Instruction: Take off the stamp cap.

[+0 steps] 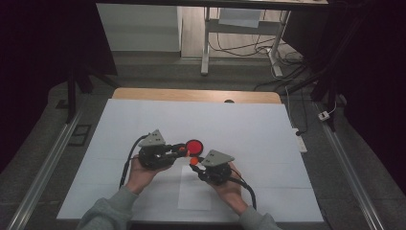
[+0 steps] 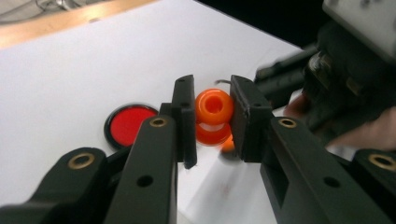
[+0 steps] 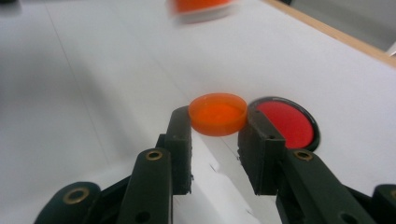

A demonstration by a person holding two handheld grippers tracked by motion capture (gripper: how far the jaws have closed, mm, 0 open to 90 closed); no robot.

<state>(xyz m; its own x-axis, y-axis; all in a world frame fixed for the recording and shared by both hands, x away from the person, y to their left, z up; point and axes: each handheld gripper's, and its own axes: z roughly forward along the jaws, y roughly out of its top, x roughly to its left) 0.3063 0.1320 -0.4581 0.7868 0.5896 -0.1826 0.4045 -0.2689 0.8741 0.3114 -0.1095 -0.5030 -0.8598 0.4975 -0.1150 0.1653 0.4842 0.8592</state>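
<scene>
- High view: I work over a white sheet on a wooden table [image 1: 143, 93], in a dark room with cables on the floor beyond. The left gripper [image 1: 181, 151] and the right gripper [image 1: 195, 162] meet near the centre of the sheet, tips almost touching, just beside a red disc [image 1: 194, 146] that lies flat on the sheet.
- Left gripper view: the left gripper [image 2: 214, 119] is pinching a small orange bottle [image 2: 213, 116] by its body; the open mouth faces the camera — no cap on it. The red disc [image 2: 130, 123] lies on the sheet to the left; the other gripper's body is at the right, blurred.
- Right gripper view: the right gripper [image 3: 217, 133] is pinching the orange cap [image 3: 217, 113] by its rim, hollow side up. The red disc [image 3: 287, 122] sits just behind the right-hand jaw.
- Step in hand, as I judge it: bottle and cap are apart, each gripped — either capping or just uncapped; I cannot tell which.
- Next move, if capping: turn the cap hollow side toward the mouth, align the axes, then press or twist on without loosening either grip.
</scene>
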